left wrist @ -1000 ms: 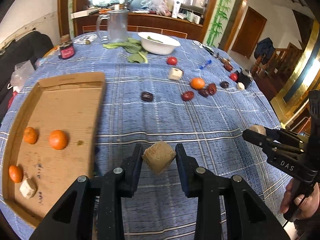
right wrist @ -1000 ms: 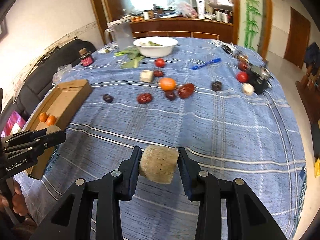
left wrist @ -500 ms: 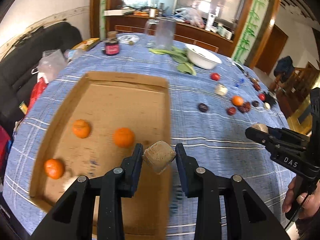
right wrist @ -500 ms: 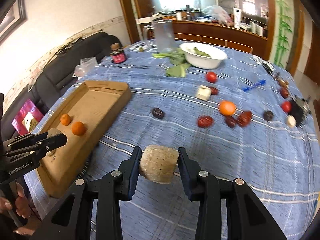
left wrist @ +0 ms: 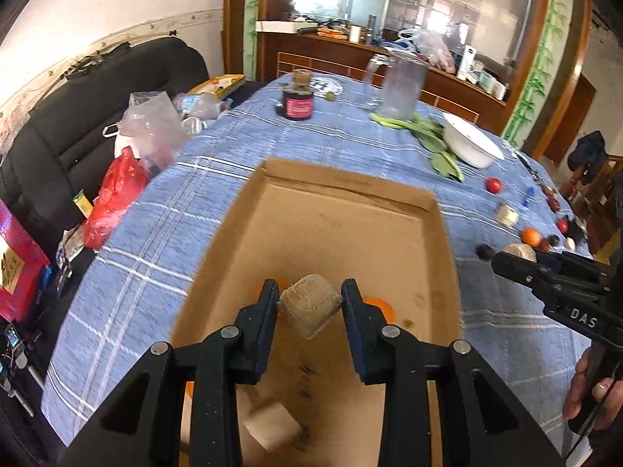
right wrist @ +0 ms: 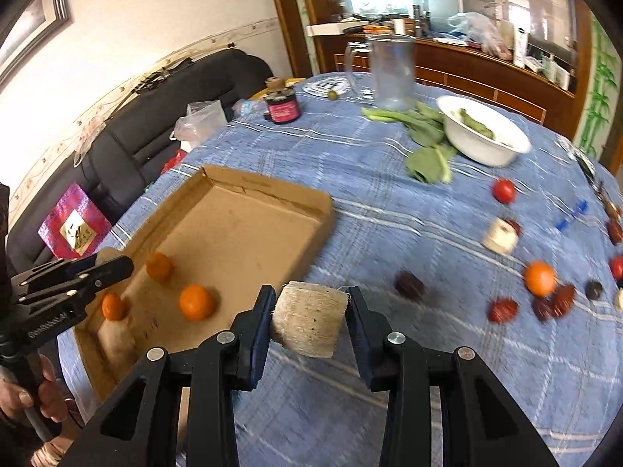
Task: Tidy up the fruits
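Carrying step: both grippers transport a beige chunk toward the cardboard tray; deposit not yet done.
Left gripper: jaws pinch a beige chunk, held above the tray floor, apart from it.
Right gripper: jaws pinch a larger fibrous chunk, held over the blue tablecloth, just beside the tray's near right wall.
Tray contents: three oranges and one beige chunk near the front end.
Loose fruit: an orange, tomato and dark dates lie on the cloth, well apart from the tray.
Next move, judged: lower the left chunk onto bare cardboard, spread the jaws; bring the right chunk across the wall.
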### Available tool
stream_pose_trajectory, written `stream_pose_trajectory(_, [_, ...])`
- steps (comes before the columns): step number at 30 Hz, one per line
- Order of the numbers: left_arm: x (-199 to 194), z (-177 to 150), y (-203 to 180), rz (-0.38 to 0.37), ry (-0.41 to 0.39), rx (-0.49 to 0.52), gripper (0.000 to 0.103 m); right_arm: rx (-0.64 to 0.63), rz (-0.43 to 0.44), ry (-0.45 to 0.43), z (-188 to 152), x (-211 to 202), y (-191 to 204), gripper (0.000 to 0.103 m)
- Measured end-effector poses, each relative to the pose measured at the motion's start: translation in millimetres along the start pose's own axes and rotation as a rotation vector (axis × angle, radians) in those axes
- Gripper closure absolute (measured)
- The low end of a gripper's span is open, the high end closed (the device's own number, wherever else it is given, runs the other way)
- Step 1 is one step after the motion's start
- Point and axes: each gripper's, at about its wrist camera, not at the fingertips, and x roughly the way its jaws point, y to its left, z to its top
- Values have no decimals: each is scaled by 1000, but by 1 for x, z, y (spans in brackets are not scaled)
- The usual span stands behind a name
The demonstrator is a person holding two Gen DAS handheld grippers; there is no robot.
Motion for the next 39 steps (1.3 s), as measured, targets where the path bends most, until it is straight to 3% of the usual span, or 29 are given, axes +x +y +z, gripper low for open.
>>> stream_pose_trajectory(13, [68,42,22,44,76,-15,71,-55,39,59,52,78,40,63])
stream_pose_trajectory(20, [90,49,29,53,113,-21,71,-76,34,112,56,113,47,63])
stream_pose_trajectory(31, [105,45,31,56,151,-18,71,-102,14,137,51,127,46,62])
stream_pose_trajectory(32, [106,44,31,57,153,-19,71,-108,10,132,51,126,47,62])
stream_pose_trajectory(35, [105,43,31,63,155,-19,71,-107,6,125,51,122,46,47])
stream_pose_trajectory(39, [97,41,31,66,146,-17,63,-101,-3,107,50,113,45,45])
